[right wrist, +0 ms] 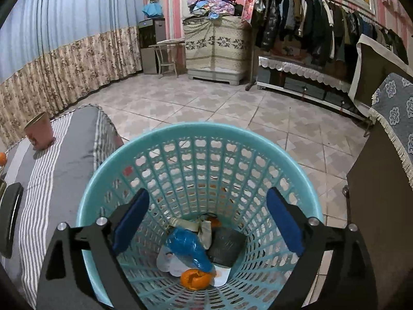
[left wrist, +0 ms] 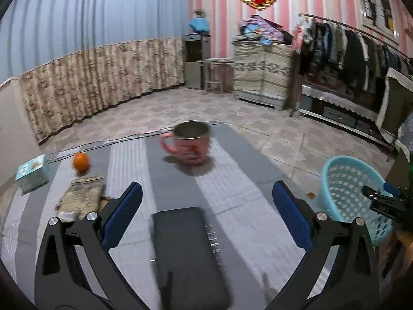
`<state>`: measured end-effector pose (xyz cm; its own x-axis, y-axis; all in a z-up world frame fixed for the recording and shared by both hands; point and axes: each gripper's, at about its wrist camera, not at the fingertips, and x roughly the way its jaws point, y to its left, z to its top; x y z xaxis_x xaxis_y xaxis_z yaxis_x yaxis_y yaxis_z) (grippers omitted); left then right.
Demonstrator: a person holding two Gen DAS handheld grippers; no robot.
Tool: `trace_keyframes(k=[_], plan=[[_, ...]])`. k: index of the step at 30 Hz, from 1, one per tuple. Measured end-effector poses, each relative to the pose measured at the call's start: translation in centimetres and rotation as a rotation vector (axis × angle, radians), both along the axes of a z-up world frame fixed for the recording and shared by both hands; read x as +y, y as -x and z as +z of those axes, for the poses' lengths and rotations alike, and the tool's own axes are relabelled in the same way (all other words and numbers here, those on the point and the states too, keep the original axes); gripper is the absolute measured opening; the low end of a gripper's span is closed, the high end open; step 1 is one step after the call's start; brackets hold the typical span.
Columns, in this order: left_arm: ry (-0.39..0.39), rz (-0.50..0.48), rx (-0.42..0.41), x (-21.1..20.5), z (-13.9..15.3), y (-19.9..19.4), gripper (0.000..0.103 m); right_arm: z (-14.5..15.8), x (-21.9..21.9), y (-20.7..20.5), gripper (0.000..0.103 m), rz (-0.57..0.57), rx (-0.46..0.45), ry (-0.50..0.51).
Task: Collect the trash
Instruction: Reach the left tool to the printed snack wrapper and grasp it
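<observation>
Right hand-held gripper tilts down over the turquoise basket, jaws wide, nothing between; trash and orange peel lie inside. Left hand-held gripper angles down over the striped worktop, jaws wide, empty, above a dark pad.

On my striped mat sit a pink mug, an orange, a small box and a dark pad.
</observation>
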<state>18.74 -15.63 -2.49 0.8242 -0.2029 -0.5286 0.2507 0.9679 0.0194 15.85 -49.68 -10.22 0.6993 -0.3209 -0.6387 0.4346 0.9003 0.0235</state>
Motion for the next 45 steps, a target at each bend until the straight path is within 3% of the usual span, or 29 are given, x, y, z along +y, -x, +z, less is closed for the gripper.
trace_keyframes(k=[11,16,29,31,36,37,39,41,45], plan=[[-0.077,0.192,0.060,11.4,-2.0,-2.4,0.097,3.1,5.5,0.5,0.090,0.122,-0.048,0.013],[-0.043,0.242,0.110,15.2,-3.2,-4.2,0.097,3.5,9.3,-0.5,0.090,0.201,-0.038,0.028],[-0.074,0.298,0.256,15.8,-8.3,-10.0,0.097,2.3,15.6,-3.8,0.090,0.315,0.007,0.037],[-0.058,0.288,0.290,15.9,-8.8,-10.6,0.091,2.2,15.9,-4.2,0.090,0.319,0.012,0.031],[-0.070,0.261,0.305,15.4,-9.1,-11.0,0.054,2.2,16.2,-4.5,0.090,0.327,0.010,0.014],[-0.065,0.253,0.304,15.4,-9.0,-11.0,0.051,2.1,16.3,-4.5,0.090,0.331,0.012,0.015],[-0.065,0.229,0.294,15.2,-8.8,-10.6,0.028,2.1,16.6,-4.5,0.090,0.338,0.014,0.020],[-0.077,0.204,0.281,14.7,-8.3,-10.2,0.013,2.2,16.8,-4.5,0.090,0.342,0.014,0.027],[-0.086,0.192,0.237,14.7,-6.7,-9.0,0.003,2.6,17.1,-4.6,0.090,0.350,0.007,0.022]])
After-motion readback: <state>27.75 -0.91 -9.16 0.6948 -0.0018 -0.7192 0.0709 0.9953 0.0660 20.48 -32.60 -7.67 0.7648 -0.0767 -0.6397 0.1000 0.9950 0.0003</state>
